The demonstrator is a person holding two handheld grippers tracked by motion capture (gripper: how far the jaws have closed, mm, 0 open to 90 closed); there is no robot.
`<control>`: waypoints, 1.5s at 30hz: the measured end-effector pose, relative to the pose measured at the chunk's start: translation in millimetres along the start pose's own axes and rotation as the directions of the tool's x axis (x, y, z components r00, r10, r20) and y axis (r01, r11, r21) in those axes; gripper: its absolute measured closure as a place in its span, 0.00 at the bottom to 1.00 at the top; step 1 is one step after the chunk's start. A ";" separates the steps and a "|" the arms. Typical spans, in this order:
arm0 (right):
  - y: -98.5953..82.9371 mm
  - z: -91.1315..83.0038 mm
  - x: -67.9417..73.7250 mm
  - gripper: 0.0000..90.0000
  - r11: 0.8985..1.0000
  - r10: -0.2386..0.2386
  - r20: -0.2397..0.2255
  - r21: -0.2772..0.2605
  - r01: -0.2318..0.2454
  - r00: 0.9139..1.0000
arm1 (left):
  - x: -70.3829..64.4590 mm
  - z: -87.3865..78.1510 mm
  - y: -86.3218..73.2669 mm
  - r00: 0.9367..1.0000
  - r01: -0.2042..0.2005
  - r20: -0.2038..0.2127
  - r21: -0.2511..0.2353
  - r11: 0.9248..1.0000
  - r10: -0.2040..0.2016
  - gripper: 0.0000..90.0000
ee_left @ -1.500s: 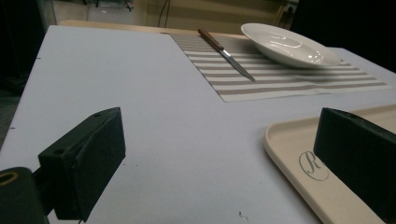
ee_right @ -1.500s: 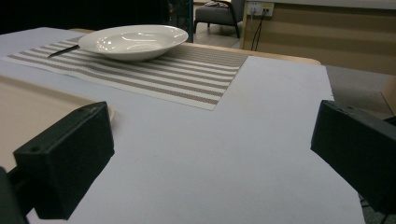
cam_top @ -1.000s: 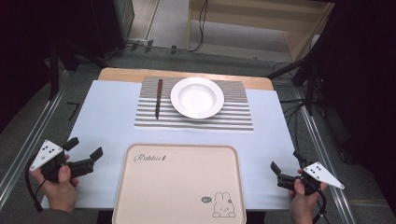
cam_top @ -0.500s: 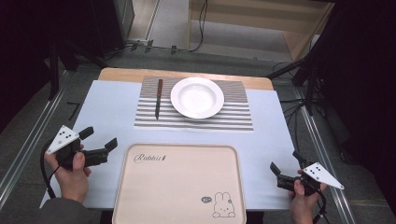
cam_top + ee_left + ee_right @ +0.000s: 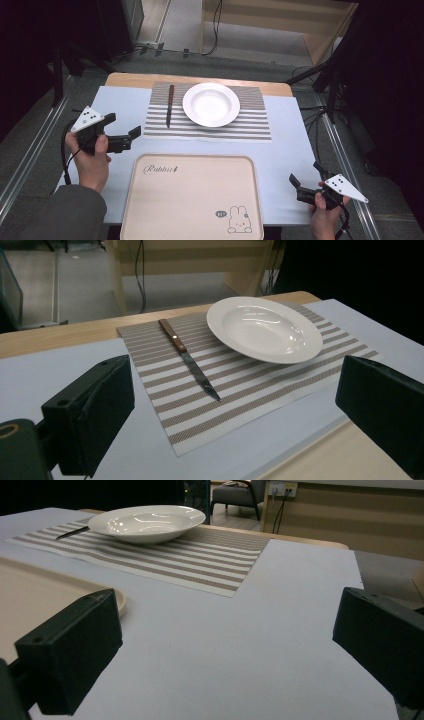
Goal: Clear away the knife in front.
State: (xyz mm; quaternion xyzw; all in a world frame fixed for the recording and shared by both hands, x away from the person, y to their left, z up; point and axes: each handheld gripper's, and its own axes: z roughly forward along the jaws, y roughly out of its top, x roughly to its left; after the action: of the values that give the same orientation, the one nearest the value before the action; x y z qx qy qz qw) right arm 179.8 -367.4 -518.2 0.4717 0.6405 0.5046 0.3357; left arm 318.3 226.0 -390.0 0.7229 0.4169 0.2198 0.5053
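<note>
At the left, the left gripper (image 5: 131,138) hovers over the tabletop (image 5: 295,145) with its fingers wide apart and holding nothing, aimed at the striped placemat (image 5: 250,127). On the mat's left part lies 1 knife (image 5: 169,105), wooden handle far, blade tip near. It looks light, stiff and thin, likely best taken across the handle. Just right of it sits a white plate (image 5: 211,104), probably fragile and slippery. Nearer, a beige tray (image 5: 192,200) lies bare. At the near right, the right gripper (image 5: 296,183) rests low, fingers wide apart, holding nothing.
</note>
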 end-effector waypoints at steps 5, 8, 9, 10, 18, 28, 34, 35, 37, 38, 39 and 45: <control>0.0 0.2 0.2 0.00 1.000 -0.006 0.000 0.003 0.006 1.000 | 2.5 15.0 13.5 1.000 -0.015 0.003 0.014 1.000 0.015 0.02; 0.0 0.6 0.4 0.00 1.000 -0.009 -0.002 0.004 0.009 1.000 | 3.8 21.1 18.4 1.000 -0.018 -0.002 0.022 1.000 0.018 0.02; 0.0 0.6 0.4 0.00 1.000 -0.008 -0.002 0.004 0.008 1.000 | 4.9 24.1 20.8 1.000 -0.019 0.000 0.027 0.999 0.019 0.02; 0.0 0.6 0.2 0.00 1.000 -0.008 0.000 0.003 0.008 1.000 | 7.1 30.1 25.2 1.000 -0.012 0.001 0.035 0.999 0.012 0.02; -0.1 0.3 0.1 0.00 1.000 -0.001 0.000 0.001 0.001 1.000 | 13.9 51.8 37.5 1.000 0.002 -0.001 0.066 0.998 -0.002 0.02; -0.1 0.3 0.0 0.00 1.000 -0.001 -0.001 0.001 0.001 1.000 | 22.2 88.9 44.5 1.000 0.012 -0.020 0.131 0.991 -0.009 0.04; -0.1 0.2 0.0 0.00 1.000 0.001 -0.002 0.000 -0.001 1.000 | 26.0 112.7 51.2 0.999 0.027 -0.046 0.183 0.983 -0.019 0.06; -0.1 0.2 0.1 0.00 1.000 0.001 -0.002 0.000 -0.001 1.000 | 26.6 116.5 52.1 0.999 0.036 -0.046 0.191 0.981 -0.028 0.06; -0.2 0.3 0.0 0.00 1.000 -0.003 -0.002 0.001 0.003 1.000 | 28.6 124.9 54.2 0.998 0.060 -0.047 0.223 0.973 -0.051 0.07; -0.1 0.4 0.0 0.00 1.000 -0.005 -0.003 0.001 0.005 1.000 | 29.6 129.3 55.1 0.997 0.068 -0.047 0.237 0.969 -0.059 0.10; -0.1 0.7 0.0 0.00 1.000 -0.009 -0.004 0.001 0.009 1.000 | 30.3 134.0 55.6 0.996 0.072 -0.063 0.256 0.964 -0.058 0.14; 0.0 1.2 0.5 0.00 1.000 -0.013 -0.002 0.004 0.013 1.000 | 36.3 160.8 54.3 0.989 0.118 -0.129 0.352 0.928 -0.076 0.34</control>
State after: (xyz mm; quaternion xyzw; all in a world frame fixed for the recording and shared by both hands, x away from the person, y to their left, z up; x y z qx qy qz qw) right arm 180.8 -366.4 -518.5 0.4678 0.6448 0.5015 0.3374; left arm 478.0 160.2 -407.3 0.7678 0.5133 0.1553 0.3506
